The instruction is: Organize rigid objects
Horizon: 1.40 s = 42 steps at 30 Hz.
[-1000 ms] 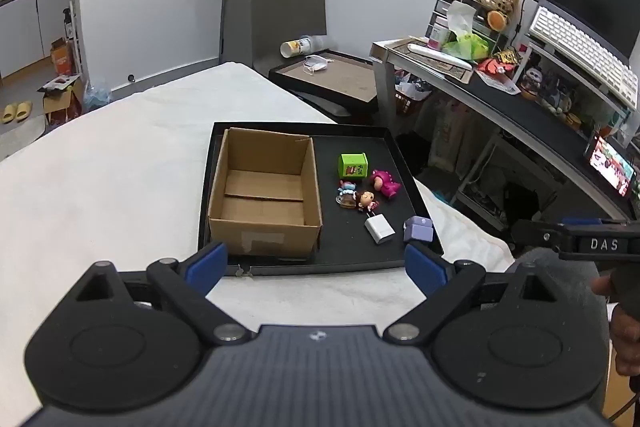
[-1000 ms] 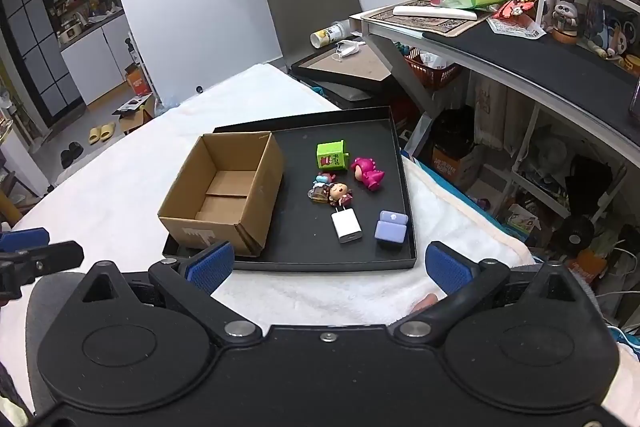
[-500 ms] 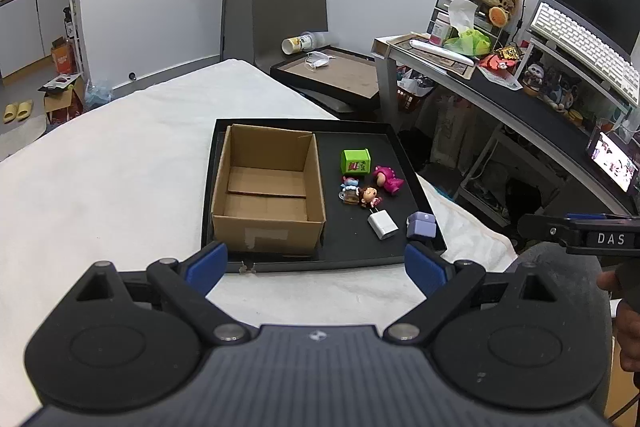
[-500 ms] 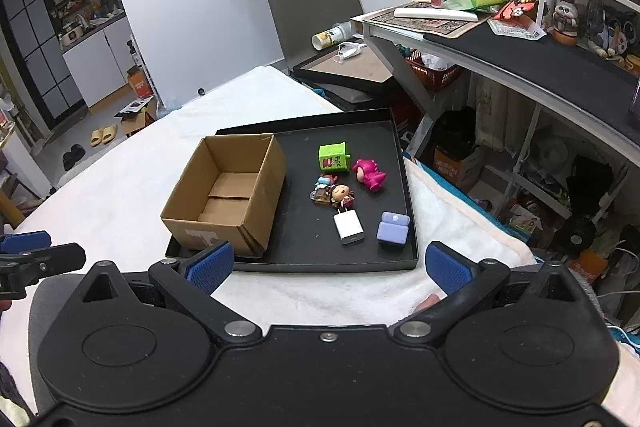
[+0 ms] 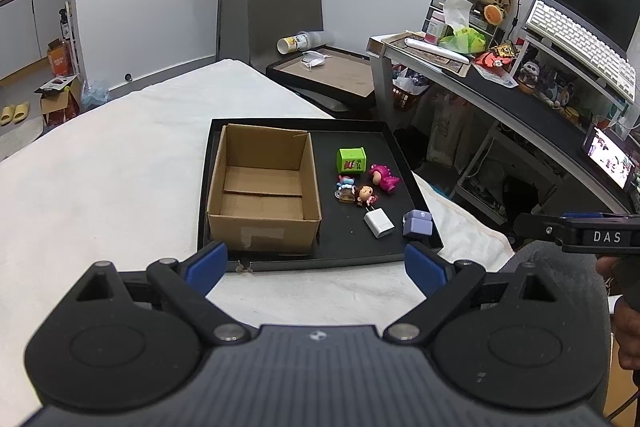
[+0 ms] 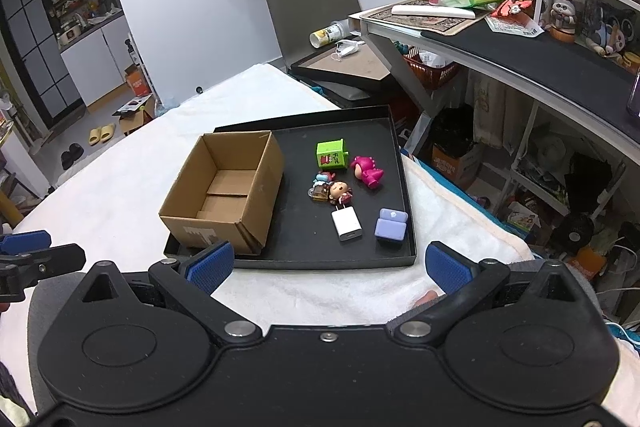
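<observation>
A black tray (image 5: 304, 261) (image 6: 320, 261) lies on the white-covered table. An empty open cardboard box (image 5: 264, 187) (image 6: 224, 195) stands in its left half. To the right lie a green cube (image 5: 351, 160) (image 6: 331, 155), a pink toy (image 5: 383, 178) (image 6: 367, 171), two small doll figures (image 5: 356, 193) (image 6: 332, 189), a white charger (image 5: 379, 223) (image 6: 346, 223) and a purple block (image 5: 417, 223) (image 6: 391, 225). My left gripper (image 5: 316, 265) and right gripper (image 6: 328, 265) are open and empty, both short of the tray's near edge.
A cluttered desk (image 5: 520, 99) with a keyboard and monitor stands to the right. A grey chair (image 5: 284, 11) and a second tray (image 5: 332, 75) with a cup and mask sit behind the table. The right gripper's side (image 5: 576, 233) shows in the left wrist view.
Both grippers have moved slightly toward the tray, so the tray and box appear a little nearer and more centred. Nothing on the tray has moved.
</observation>
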Tool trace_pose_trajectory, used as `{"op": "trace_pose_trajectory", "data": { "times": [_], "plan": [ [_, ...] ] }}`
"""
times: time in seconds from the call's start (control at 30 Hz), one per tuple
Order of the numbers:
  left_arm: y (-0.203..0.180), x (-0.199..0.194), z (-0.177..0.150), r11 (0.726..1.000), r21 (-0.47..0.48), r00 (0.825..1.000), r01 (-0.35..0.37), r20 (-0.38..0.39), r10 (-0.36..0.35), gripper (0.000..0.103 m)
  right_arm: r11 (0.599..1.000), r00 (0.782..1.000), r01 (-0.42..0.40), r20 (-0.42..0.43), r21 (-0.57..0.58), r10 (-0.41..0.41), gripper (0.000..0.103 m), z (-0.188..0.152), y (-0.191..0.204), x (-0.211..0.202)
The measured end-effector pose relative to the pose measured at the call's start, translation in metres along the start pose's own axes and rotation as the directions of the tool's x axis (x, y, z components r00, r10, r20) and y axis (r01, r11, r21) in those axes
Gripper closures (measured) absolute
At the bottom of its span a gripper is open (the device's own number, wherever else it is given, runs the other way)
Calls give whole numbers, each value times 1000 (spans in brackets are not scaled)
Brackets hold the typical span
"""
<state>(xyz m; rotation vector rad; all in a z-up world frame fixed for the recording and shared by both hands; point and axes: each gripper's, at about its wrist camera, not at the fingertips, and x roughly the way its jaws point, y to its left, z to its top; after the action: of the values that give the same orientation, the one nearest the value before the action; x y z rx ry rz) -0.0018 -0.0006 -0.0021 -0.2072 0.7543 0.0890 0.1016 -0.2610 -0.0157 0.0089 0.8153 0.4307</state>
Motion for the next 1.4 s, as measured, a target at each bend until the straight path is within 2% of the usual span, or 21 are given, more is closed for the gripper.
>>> {"op": "trace_pose_trajectory", "data": {
  "times": [1.4],
  "plan": [
    [-1,-2,-1,1000,0,1000,-6,-1,6,8,1000,1000,-10,-5,5,10,0,-2,-1,3]
  ]
}}
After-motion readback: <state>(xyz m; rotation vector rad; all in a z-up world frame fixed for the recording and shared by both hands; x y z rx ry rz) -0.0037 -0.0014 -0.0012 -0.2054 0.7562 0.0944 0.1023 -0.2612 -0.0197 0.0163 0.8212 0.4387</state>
